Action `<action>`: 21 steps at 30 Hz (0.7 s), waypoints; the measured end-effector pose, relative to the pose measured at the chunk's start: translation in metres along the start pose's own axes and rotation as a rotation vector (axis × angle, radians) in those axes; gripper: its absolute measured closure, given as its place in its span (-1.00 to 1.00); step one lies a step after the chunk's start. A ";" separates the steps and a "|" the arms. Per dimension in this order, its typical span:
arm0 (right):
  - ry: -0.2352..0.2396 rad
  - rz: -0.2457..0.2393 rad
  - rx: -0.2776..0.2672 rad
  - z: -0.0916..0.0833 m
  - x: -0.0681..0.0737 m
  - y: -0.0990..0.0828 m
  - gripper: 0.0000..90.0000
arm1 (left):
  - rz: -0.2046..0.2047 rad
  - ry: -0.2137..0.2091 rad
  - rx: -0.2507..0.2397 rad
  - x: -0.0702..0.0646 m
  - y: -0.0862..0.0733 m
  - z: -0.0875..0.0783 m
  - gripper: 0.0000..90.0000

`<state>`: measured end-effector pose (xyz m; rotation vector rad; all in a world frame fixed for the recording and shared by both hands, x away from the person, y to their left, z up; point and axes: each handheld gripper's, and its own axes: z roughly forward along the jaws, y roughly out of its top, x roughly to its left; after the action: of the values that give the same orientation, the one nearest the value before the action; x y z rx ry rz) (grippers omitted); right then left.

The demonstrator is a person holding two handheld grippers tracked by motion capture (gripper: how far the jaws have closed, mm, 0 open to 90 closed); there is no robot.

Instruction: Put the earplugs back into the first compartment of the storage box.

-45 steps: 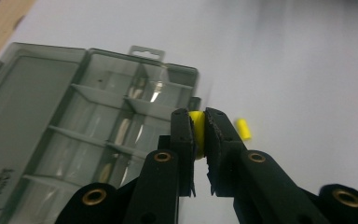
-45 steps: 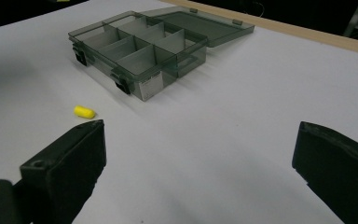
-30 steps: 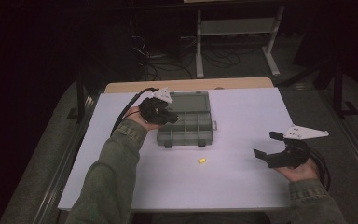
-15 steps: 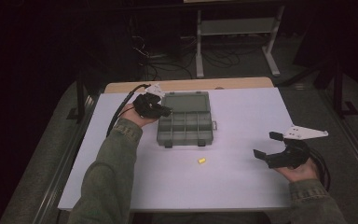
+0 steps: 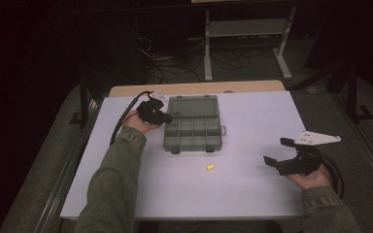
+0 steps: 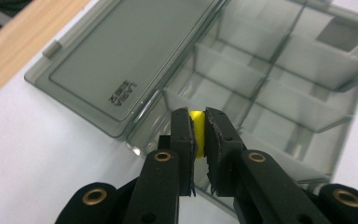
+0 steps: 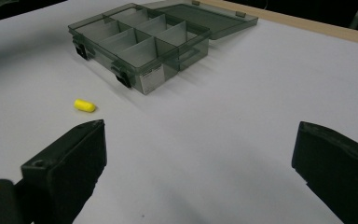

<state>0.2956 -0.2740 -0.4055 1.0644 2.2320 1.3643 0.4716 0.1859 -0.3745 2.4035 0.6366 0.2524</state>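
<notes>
While the right gripper (image 5: 278,151) rests low at about four o'clock on the white table (image 5: 252,116), cradled in the person's upturned hand, its jaws stand wide apart with nothing between them; in the right gripper view they frame bare tabletop. Just ahead of it, toward the table's middle at roughly six o'clock from the box, a small yellow capsule-shaped piece (image 5: 210,167) lies loose on the surface, well apart from both grippers. Farther on sits the smoky grey compartment box (image 5: 193,131), its lid (image 5: 194,103) folded flat open at twelve o'clock toward the wooden table edge (image 5: 194,88). At the box's nine o'clock side the left gripper (image 5: 167,118) hangs over the near-left corner compartment, and the left gripper view shows its jaws pinched closed on a second yellow piece (image 6: 196,125), held just above the box's rim beside the lid hinge.
</notes>
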 end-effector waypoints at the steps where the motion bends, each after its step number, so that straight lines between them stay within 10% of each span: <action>1: 0.001 0.000 0.002 0.000 0.000 0.000 -0.94 | 0.000 0.000 0.000 0.000 0.000 0.000 0.83; 14: 0.008 -0.014 0.022 0.003 0.002 -0.001 -0.94 | -0.033 -0.037 0.020 0.006 -0.002 0.020 0.79; 21: 0.009 -0.014 0.028 0.005 0.002 -0.002 -0.95 | -0.044 -0.075 0.006 0.004 -0.002 0.013 0.26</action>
<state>0.2962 -0.2700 -0.4088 1.0513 2.2673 1.3388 0.4785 0.1826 -0.3855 2.3900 0.6554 0.1407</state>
